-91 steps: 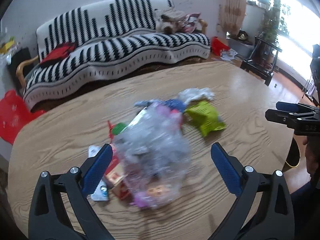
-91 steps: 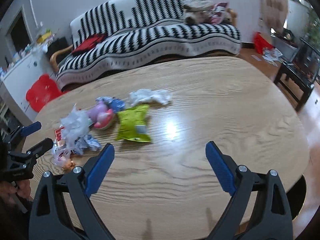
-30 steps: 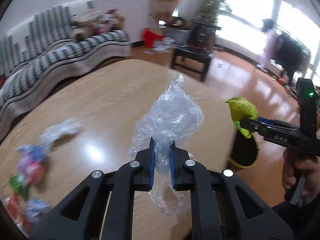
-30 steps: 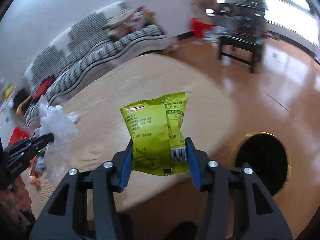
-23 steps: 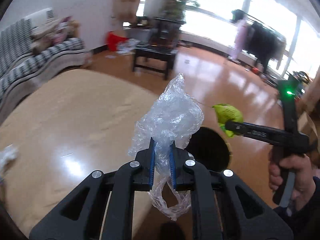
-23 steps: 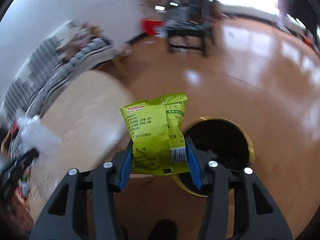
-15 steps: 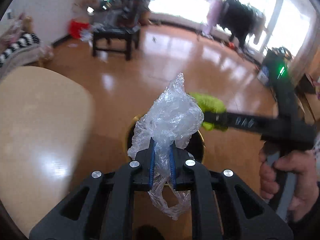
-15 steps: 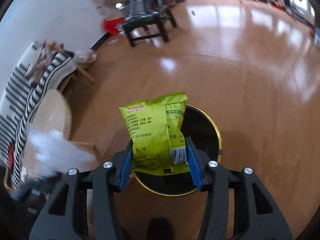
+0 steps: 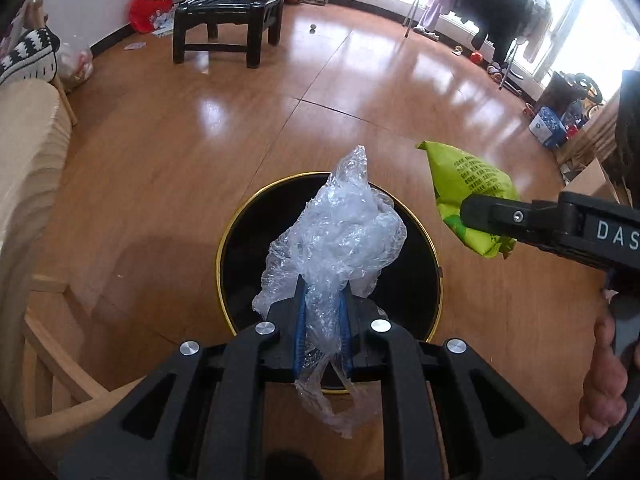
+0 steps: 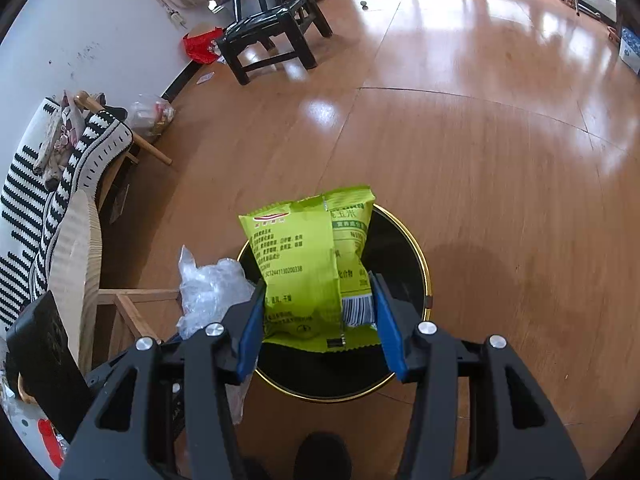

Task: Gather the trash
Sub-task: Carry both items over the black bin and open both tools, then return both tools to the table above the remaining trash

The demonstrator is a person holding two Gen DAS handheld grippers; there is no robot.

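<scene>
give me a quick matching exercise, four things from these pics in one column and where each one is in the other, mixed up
Things:
1. clear plastic wrap
2. green snack packet
3. black bin
4. black chair

Places:
A. on the floor below both grippers
B. far off by the wall
C. clamped in the right gripper
D. clamped in the left gripper

Pairs: 1-D, 2-C, 3-A, 4-B

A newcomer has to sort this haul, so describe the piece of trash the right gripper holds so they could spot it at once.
Start at the round black bin with the gold rim on the wooden floor. Right above its opening, the right gripper clamps a snack packet between its blue fingers. It is flat, bright lime green and printed with a barcode, unlike the crumpled clear plastic wrap beside it.
</scene>
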